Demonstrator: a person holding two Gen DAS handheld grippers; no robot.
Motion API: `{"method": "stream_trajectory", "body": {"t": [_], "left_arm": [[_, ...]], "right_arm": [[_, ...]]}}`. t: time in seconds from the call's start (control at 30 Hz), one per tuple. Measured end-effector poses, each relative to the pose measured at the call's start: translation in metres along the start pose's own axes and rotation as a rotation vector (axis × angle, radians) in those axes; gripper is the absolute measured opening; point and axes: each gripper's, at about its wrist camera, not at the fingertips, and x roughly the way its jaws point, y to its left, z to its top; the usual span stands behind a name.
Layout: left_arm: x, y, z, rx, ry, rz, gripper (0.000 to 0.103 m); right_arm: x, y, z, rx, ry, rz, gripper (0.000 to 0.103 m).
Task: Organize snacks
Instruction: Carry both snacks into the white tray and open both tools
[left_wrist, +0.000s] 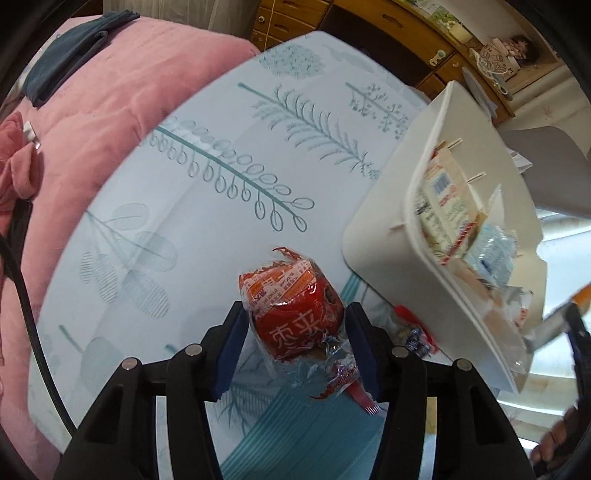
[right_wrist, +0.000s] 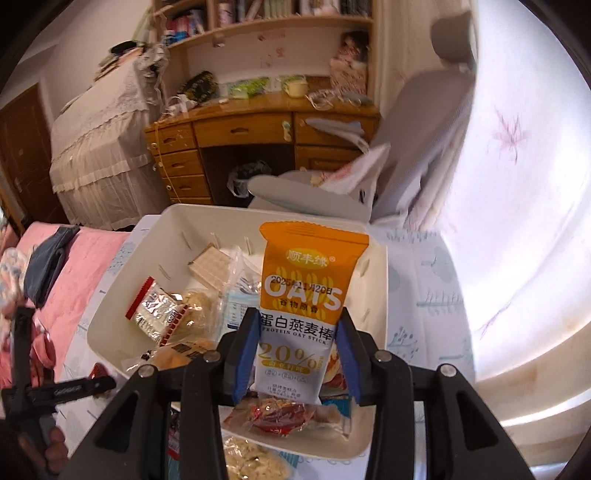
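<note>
My left gripper (left_wrist: 295, 332) is shut on a round red-wrapped snack (left_wrist: 291, 314), its blue pads against both sides, just above the leaf-print sheet (left_wrist: 221, 184). To its right stands the white bin (left_wrist: 380, 236), with several wrapped snacks inside. In the right wrist view my right gripper (right_wrist: 297, 343) is shut on an orange and white oat bar pack (right_wrist: 303, 295). The pack stands upright over the bin (right_wrist: 122, 295), above a red-wrapped snack (right_wrist: 280, 413) and other packets.
A small red and purple snack (left_wrist: 413, 328) lies on the sheet beside the bin. A pink quilt (left_wrist: 110, 110) with a dark folded cloth (left_wrist: 74, 55) covers the left. A wooden desk (right_wrist: 258, 125) and a grey chair (right_wrist: 424, 147) stand beyond the bin.
</note>
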Motion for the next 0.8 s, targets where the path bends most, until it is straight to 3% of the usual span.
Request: {"method": "stream_trajectory", "body": {"t": [0.2,0.5,0.67,0.8], "left_arm": [[-0.042,-0.008,0.000,0.000,-0.049,-0.031,0.053],[-0.101,-0.045,0.019,0.099,-0.134,-0.098,0.054],[-0.112,-0.076,0.023,0.171,-0.166,-0.130,0.056],[-0.112,-0.097,0.023,0.209,-0.178,-0.151,0.057]], "right_arm": [[0.019,-0.007,-0.005,0.064,0.059,0.017,0.043],[0.026,-0.025,-0.011,0.208,0.127,0.070,0.044],[0.021,-0.032,-0.019,0.278,0.151,0.127,0.063],[0.007,-0.034,-0.022,0.293,0.138,0.135,0.066]]}}
